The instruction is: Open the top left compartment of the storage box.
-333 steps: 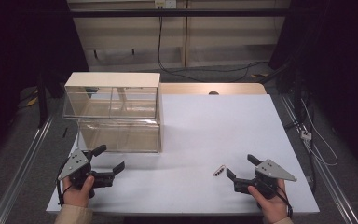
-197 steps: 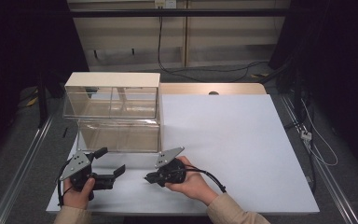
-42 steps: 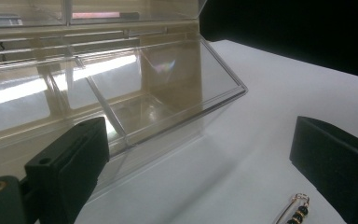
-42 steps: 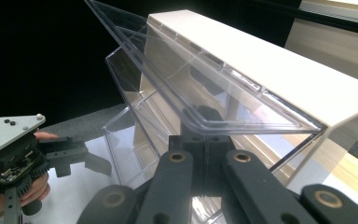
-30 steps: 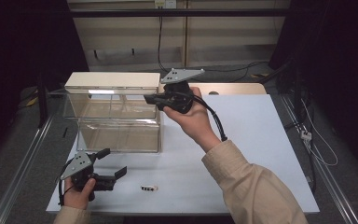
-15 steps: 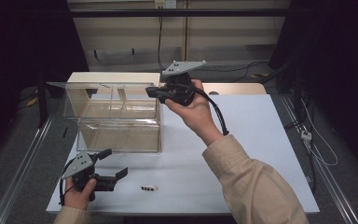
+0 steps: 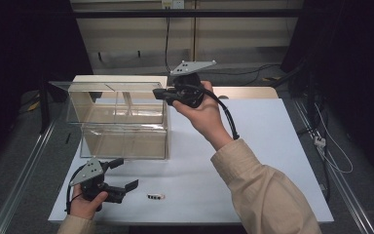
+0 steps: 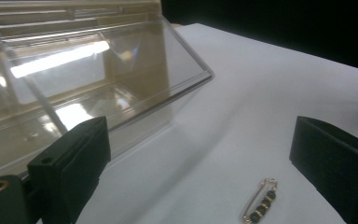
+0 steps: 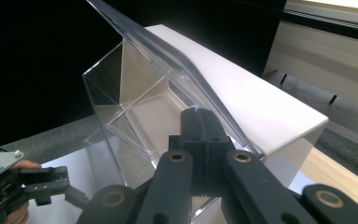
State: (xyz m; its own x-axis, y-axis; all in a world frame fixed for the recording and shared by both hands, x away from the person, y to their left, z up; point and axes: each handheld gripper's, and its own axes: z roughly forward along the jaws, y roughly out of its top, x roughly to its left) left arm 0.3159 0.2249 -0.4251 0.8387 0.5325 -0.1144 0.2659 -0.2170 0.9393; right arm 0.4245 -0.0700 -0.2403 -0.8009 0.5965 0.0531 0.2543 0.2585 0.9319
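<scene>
Since half a second ago the clear hinged lid [image 7: 108, 87] of the transparent plastic storage box [image 7: 124, 127] has swung further up, and the right claw [image 7: 161, 92] that grips its edge has drawn slightly toward the person — the earlier frames show the lid lower and the claw farther back.

Right claw: clenched on the lid's rim. In the right gripper view the two black jaws meet on the clear edge, and the lid [image 9: 168, 46] slopes away above and beyond them. Below the claw the open box shows inner dividers; its white base [image 9: 242, 98] lies just past the jaws.

Left claw [image 7: 121, 176]: released, jaws standing wide, resting low on the white surface [image 7: 272, 146] in the person's hand. The box front stands near it, ahead and apart. A small gold safety pin with dark beads [image 8: 261, 200] lies on the surface between the open jaws in the left gripper view — closer to the far jaw, touching neither. From the high view the pin [image 7: 155, 196] sits just beside that claw, on the side away from the box.
</scene>
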